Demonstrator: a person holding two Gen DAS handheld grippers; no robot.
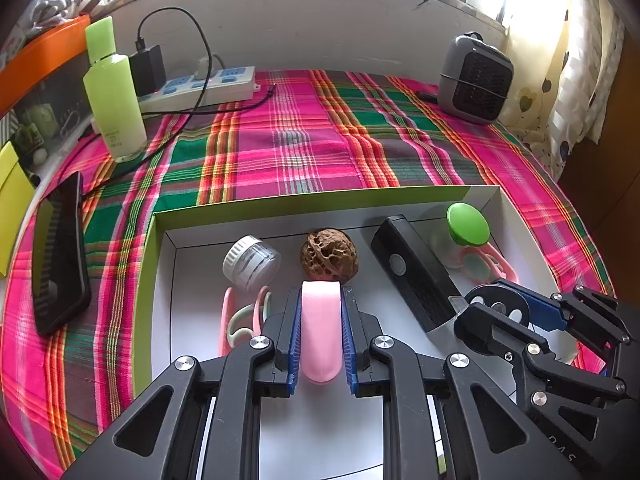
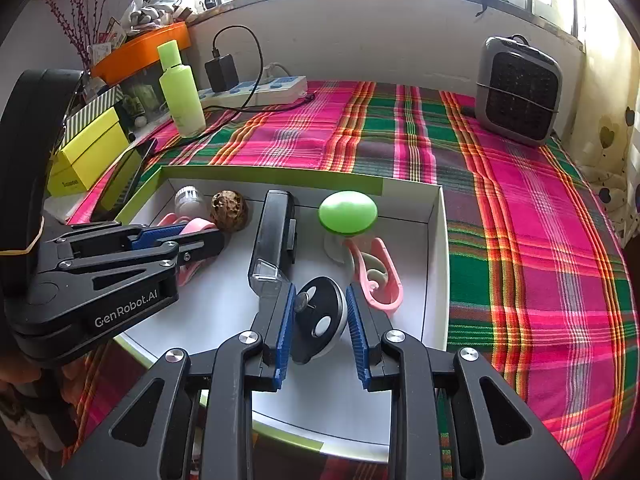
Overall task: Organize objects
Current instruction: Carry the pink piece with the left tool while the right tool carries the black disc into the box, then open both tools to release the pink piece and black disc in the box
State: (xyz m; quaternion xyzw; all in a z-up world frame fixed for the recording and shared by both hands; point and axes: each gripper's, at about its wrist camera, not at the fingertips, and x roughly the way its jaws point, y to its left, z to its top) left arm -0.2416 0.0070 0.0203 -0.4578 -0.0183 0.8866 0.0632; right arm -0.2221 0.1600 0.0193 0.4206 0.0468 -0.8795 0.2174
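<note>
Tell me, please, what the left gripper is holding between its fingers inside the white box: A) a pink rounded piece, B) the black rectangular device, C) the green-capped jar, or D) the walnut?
A: the left gripper is shut on the pink rounded piece, while the walnut lies free just beyond its tips in the white box.

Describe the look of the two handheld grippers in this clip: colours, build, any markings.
Both are the same build: matte black angular linkage arms with triangular cut-outs and silver round screw heads at the joints. Each finger carries a blue ribbed pad. The left gripper has white "GenRobot.AI" lettering on its side, and a yellow rubber band crosses the black curved body behind it. The right gripper shows no lettering in its own view.
</note>
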